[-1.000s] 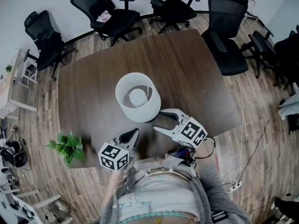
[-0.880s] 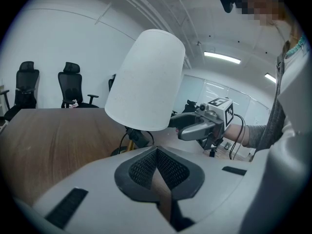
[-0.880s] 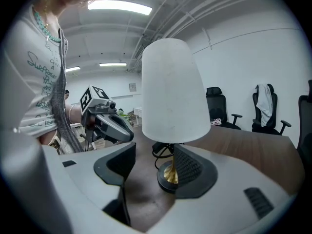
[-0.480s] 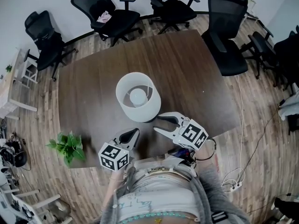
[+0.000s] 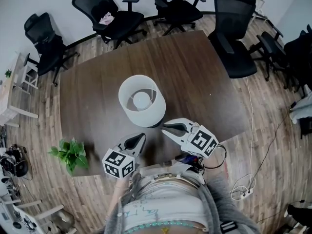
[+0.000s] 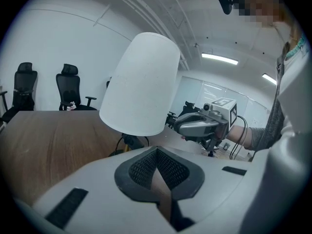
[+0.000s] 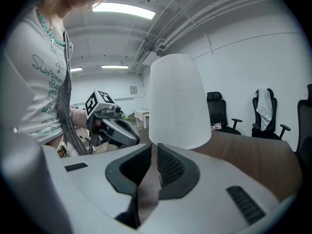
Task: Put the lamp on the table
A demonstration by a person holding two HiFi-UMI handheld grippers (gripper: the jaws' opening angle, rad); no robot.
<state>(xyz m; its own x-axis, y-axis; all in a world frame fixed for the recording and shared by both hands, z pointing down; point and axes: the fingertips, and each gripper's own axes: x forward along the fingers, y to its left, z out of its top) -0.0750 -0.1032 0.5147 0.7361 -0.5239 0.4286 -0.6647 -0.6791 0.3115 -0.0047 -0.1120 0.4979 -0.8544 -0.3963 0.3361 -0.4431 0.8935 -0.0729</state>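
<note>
Dark wooden table (image 5: 195,72) carries the lamp (image 5: 141,100), upright near its centre. At the lamp's five o'clock, the right gripper (image 5: 165,127) has just been closing its jaws on nothing. At six o'clock, the left gripper (image 5: 141,137) is also closed and empty. Placement looks finished.

A dark brown wooden tabletop (image 5: 185,67) with rounded corners stands on a wood-plank floor (image 5: 263,111). A lamp with a white cylindrical shade (image 5: 142,101) stands upright on it, toward the near edge. A small green leafy plant (image 5: 70,152) shows at the near left corner; whether it rests on the tabletop cannot be told.
</note>
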